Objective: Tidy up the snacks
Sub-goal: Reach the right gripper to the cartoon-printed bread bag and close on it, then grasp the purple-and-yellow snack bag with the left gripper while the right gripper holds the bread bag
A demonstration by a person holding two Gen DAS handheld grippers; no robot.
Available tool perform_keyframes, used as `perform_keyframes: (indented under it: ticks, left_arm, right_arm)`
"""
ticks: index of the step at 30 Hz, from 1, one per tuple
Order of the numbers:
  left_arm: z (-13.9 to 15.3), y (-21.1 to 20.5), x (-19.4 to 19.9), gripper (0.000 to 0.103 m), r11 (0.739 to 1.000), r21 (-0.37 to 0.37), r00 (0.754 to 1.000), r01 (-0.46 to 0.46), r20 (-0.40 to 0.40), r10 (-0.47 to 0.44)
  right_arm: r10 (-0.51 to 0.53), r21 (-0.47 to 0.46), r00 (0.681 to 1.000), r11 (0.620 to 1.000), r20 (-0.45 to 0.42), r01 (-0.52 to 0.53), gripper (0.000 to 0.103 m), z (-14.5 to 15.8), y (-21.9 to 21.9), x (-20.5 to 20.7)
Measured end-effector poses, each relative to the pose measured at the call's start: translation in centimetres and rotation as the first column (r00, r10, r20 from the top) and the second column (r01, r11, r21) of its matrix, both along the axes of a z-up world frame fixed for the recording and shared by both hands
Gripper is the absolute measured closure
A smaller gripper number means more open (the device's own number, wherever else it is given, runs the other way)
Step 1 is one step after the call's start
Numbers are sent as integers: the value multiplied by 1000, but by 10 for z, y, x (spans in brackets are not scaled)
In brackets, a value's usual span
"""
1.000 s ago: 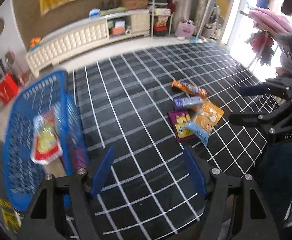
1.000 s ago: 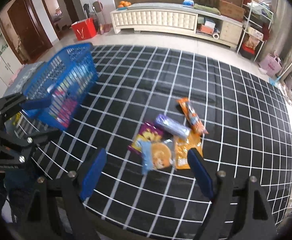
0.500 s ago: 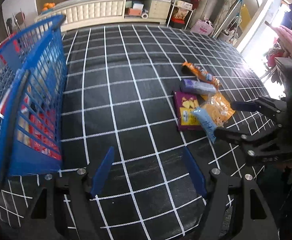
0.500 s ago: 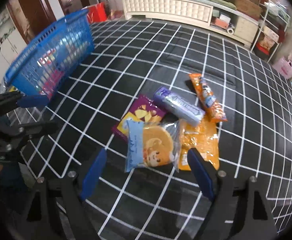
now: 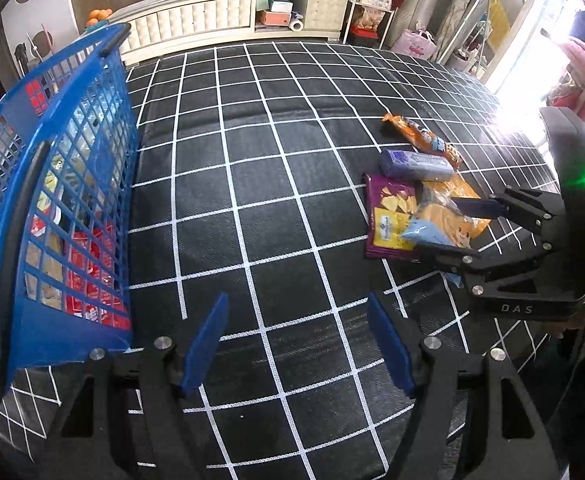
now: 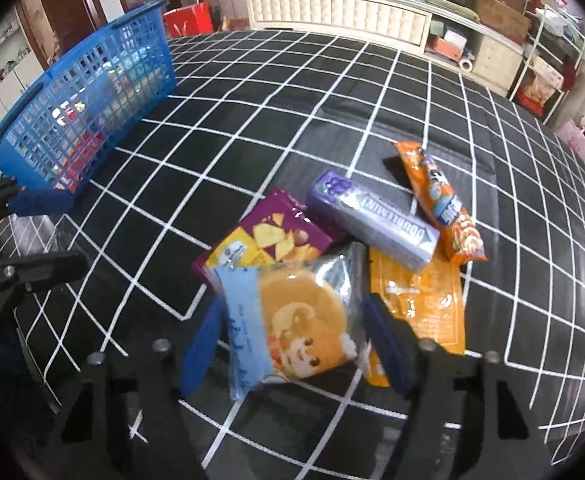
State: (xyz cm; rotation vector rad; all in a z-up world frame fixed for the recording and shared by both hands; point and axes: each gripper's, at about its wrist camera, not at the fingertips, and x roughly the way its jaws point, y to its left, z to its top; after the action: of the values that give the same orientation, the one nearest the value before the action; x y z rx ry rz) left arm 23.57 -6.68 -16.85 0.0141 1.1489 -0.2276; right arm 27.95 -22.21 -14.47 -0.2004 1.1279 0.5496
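Observation:
My right gripper (image 6: pixel 292 304) straddles a clear packet with a blue edge and a round bun (image 6: pixel 300 320). Its jaws are closing and the blue pads stand at the packet's two side edges. The packet tops a heap: a purple chip bag (image 6: pixel 276 232), a purple-silver roll (image 6: pixel 372 220), a long orange pack (image 6: pixel 440 204) and a flat orange pouch (image 6: pixel 420 304). In the left wrist view the right gripper (image 5: pixel 438 224) sits around the bun packet (image 5: pixel 440 228). My left gripper (image 5: pixel 297 300) hangs open and empty over the checked mat, beside the blue basket (image 5: pixel 72 140) with several snacks inside.
The black mat with white grid lines (image 5: pixel 276 168) spreads between the basket (image 6: pixel 92 92) and the heap. A cream cabinet (image 5: pixel 196 24) runs along the far wall, with shelves (image 6: pixel 552 60) and a pink bag (image 5: pixel 416 44) to the right.
Both grippers have come down toward the mat. The right one has dropped over the bun packet and its jaws have narrowed. The basket now looms close on the left.

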Motion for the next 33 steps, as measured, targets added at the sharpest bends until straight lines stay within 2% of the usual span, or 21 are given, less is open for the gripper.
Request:
perform_keyframes:
  ticks: [3, 6, 8, 15, 20, 26, 33]
  left_arm:
    - [0, -5, -2, 33, 1000, 16, 1000, 4, 2, -4]
    - [0, -10, -4, 33, 1000, 24, 1000, 1, -2, 0]
    - [1, -12, -5, 33, 1000, 19, 1000, 1, -4, -1]
    - [13, -26, -1, 33, 999, 21, 1000, 24, 20, -24]
    - [13, -50, 13, 33, 994, 43, 995, 98, 7, -98]
    - [1, -75, 37, 33, 980, 8, 979, 197, -63, -196]
    - [-23, -100, 67, 33, 968, 41, 964, 248, -106, -243]
  right_arm:
    - [22, -2, 999, 1000, 28, -22, 37, -2, 2, -3]
    - [75, -66, 994, 995, 85, -69, 41, -3, 9, -13]
    - [70, -67, 993, 996, 96, -64, 42, -1, 10, -16]
    - [-26, 6, 994, 1000, 107, 25, 42, 20, -14, -24]
    - [-153, 23, 986, 988, 71, 152, 42, 21, -40, -20]
    - [-250, 40, 966, 968, 70, 247, 42, 25, -60, -17]
    - [-281, 29, 955, 960, 93, 279, 42, 28, -64, -14]
